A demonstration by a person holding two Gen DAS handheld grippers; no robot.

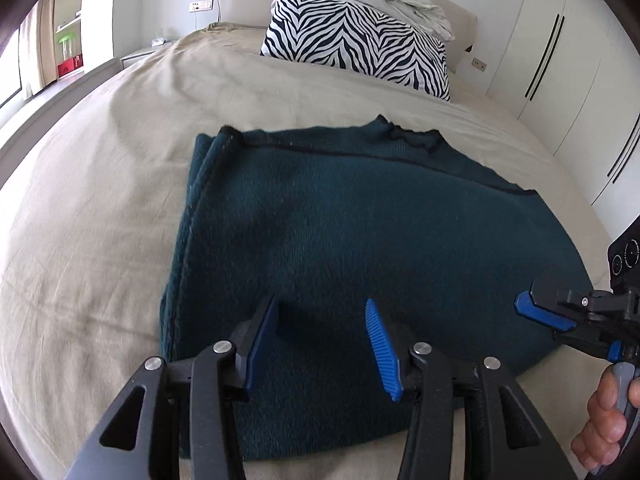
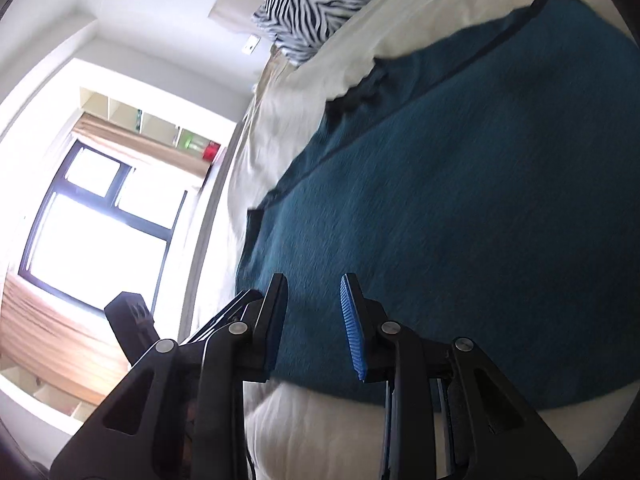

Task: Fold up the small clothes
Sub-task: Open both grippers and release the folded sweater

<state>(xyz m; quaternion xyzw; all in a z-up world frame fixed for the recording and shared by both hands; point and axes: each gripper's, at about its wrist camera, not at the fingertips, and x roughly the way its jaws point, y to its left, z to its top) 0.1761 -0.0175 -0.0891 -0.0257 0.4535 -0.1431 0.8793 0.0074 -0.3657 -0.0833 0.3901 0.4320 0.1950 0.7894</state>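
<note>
Garment: we see 1 dark teal knit (image 1: 340, 240) lying flat on the bed (image 1: 100, 220), already folded at least once, with a doubled edge on its left side and a dark seam line near its far end.
Place: it sits near the bed's near edge, well short of the zebra pillow (image 1: 360, 40) at the head end.
Long axis: we judge it runs from the near edge toward the pillow, so a fold from the near hem would travel along it.
Left claw (image 1: 322, 344): half spread, nothing between the pads, poised over the near hem toward the knit's left half; whether a pad touches the cloth we cannot tell.
Right claw (image 2: 314, 328): narrower than the left, jaws apart with no cloth pinched, over the knit's near right part; its own view is blurred. From the left view it (image 1: 540, 312) reaches in sideways from the bed's right edge.
Hand: fingers (image 1: 604, 416) wrap the right handle at the lower right.
Pose: the left claw tips steeply down at the cloth; the right lies flatter, rolled so the bed runs upright in its view.
Nearer: both claws sit at the near hem, 1 toward each corner; neither is clearly closer.
Next: we think each claw must drop to the hem and pinch a corner before lifting toward the far end.
Risk: thick doubled knit may slip from a shallow pinch.
</note>
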